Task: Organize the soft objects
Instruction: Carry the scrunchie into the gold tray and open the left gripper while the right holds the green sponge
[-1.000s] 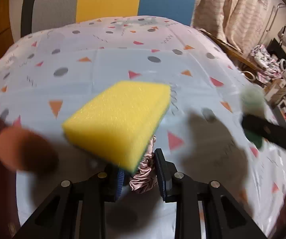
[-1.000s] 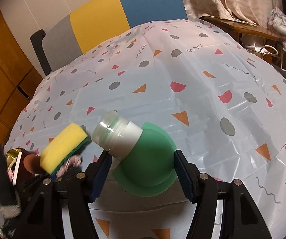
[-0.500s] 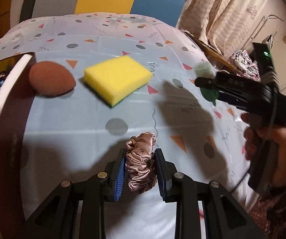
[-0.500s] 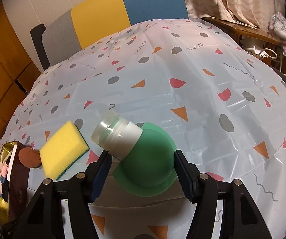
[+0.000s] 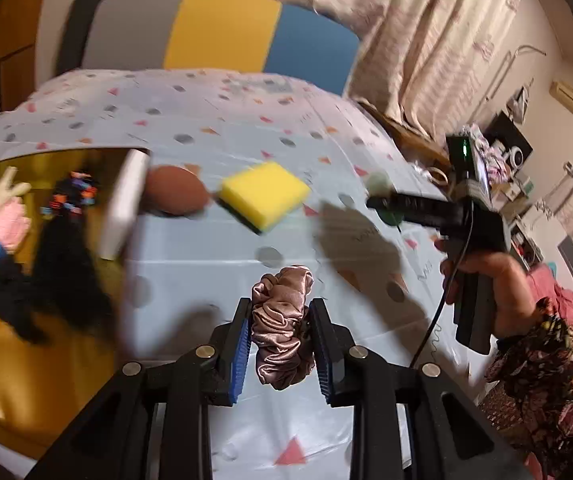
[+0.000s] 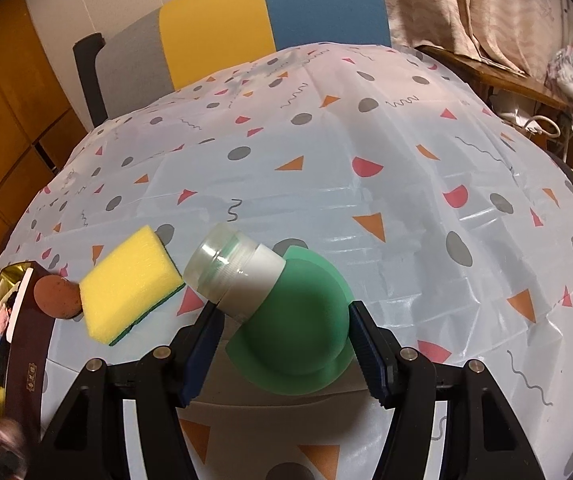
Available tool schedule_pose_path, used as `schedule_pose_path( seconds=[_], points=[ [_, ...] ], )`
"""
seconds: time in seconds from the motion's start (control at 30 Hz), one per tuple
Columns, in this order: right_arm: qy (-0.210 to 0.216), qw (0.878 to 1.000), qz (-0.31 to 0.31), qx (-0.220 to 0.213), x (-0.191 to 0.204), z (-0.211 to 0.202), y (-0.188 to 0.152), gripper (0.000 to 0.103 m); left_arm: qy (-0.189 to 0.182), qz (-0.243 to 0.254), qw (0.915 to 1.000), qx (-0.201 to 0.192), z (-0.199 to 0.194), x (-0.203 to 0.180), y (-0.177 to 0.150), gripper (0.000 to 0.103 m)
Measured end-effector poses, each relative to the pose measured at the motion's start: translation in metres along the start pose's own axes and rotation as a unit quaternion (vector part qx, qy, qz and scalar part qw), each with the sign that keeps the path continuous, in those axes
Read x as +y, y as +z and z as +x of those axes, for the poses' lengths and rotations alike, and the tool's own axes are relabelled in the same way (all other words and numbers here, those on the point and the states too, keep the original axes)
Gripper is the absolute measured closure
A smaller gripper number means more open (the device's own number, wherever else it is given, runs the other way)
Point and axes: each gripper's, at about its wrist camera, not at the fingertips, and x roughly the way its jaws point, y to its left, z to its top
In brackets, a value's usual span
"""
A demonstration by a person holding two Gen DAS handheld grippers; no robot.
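Left tongs (image 5: 280, 354) are clenching a pink satin scrunchie (image 5: 282, 328) between their blue pads (image 5: 242, 354), holding it above the worktop (image 5: 214, 280) at lower centre of the left-wrist view. Right tongs (image 6: 282, 356) are gripping a green silicone bottle (image 6: 298, 320) with a clear cap, which is pointing toward the upper left of the right-wrist view; the pads are pressing on both sides of its soft body. Beyond the tongs, a yellow sponge (image 5: 264, 194) with a green underside and a brown egg-shaped puff (image 5: 176, 194) are lying on the patterned cloth, the puff just beside the dark rim of a gold-lined box (image 6: 26, 340) at frame left. The box is already holding dark and pink soft items (image 5: 58, 272); blur is making them hard to identify, possibly more hair ties.

Risks: the slippery satin may be slipping out of the narrow clamp while travelling toward the box; a drop near the rim would be leaving it draped half outside. The bottle, squeezed off-centre, may be pivoting or popping forward.

Writing: a small gold mark is showing on the box's side in the right-wrist view, too small to read.
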Motion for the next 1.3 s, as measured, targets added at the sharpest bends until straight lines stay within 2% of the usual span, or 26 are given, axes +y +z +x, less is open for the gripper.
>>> schedule_pose_path(
  seconds=[0.23, 0.4, 0.73, 0.83, 0.9, 0.97, 1.03, 1.2, 1.3],
  points=[
    [-0.003, 1.000, -0.008, 0.004, 0.003, 0.002, -0.002, 0.039, 0.025, -0.043, 0.9985, -0.020, -0.036, 0.050, -0.001, 0.075],
    [-0.001, 1.000, -0.003, -0.001, 0.002, 0.000, -0.003, 0.039, 0.068, -0.064, 0.9951, -0.030, -0.057, 0.092, -0.010, 0.075],
    [-0.001, 1.000, -0.011, -0.017, 0.006, -0.007, -0.005, 0.039, 0.146, -0.097, 0.9845, -0.007, -0.061, 0.165, -0.027, 0.075],
    [-0.005, 1.000, -0.018, -0.020, 0.009, -0.008, -0.006, 0.039, 0.167, -0.099, 0.9810, 0.002, -0.060, 0.178, -0.031, 0.067],
    [-0.004, 1.000, -0.020, -0.021, 0.011, -0.008, -0.007, 0.039, 0.178, -0.105, 0.9784, 0.004, -0.061, 0.185, -0.033, 0.057],
    [-0.006, 0.999, -0.023, -0.022, 0.012, -0.008, -0.008, 0.039, 0.189, -0.109, 0.9759, -0.004, -0.066, 0.190, -0.036, 0.054],
    [-0.007, 0.999, -0.026, -0.022, 0.013, -0.007, -0.009, 0.039, 0.192, -0.112, 0.9750, -0.013, -0.070, 0.193, -0.037, 0.048],
    [-0.008, 0.999, -0.033, -0.027, 0.017, -0.009, -0.011, 0.039, 0.190, -0.124, 0.9732, -0.039, -0.080, 0.197, -0.040, 0.048],
    [-0.002, 0.999, -0.042, -0.032, 0.025, -0.013, -0.014, 0.039, 0.171, -0.140, 0.9741, -0.047, -0.084, 0.196, -0.043, 0.048]
  ],
)
